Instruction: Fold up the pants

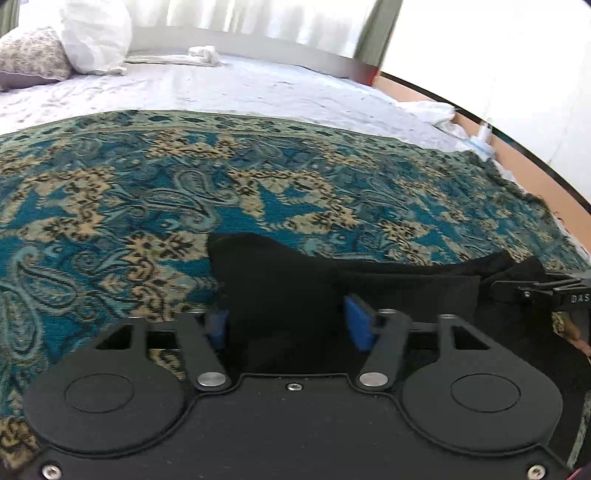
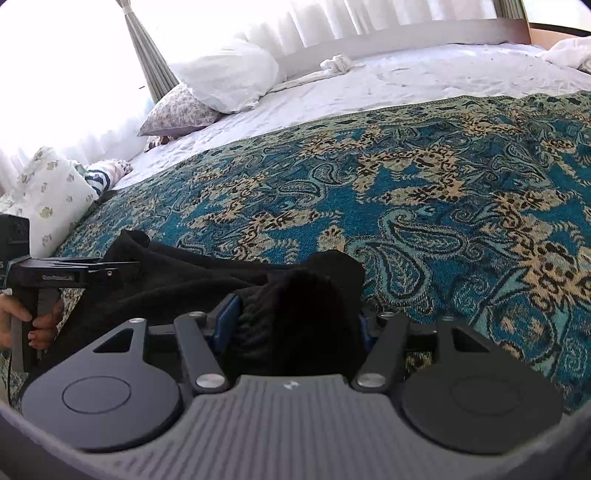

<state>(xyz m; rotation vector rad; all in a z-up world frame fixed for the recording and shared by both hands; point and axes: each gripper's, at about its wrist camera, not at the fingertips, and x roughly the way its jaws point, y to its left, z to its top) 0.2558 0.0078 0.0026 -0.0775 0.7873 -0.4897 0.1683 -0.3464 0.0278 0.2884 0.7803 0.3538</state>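
left gripper (image 1: 290, 325) jaws part-open with black pants (image 1: 295, 280) bunched between blue pads, right gripper (image 2: 295, 321) jaws clamped on pants, patterned bedspread (image 1: 147, 177) beneath

Lit hard by daylight through the sheer white window curtains (image 2: 369, 18), blown out to glare at upper left, the crumpled black fabric pants (image 2: 295, 306) sunk to detailless shadow, edges bowed by fisheye, slightly soft throughout.
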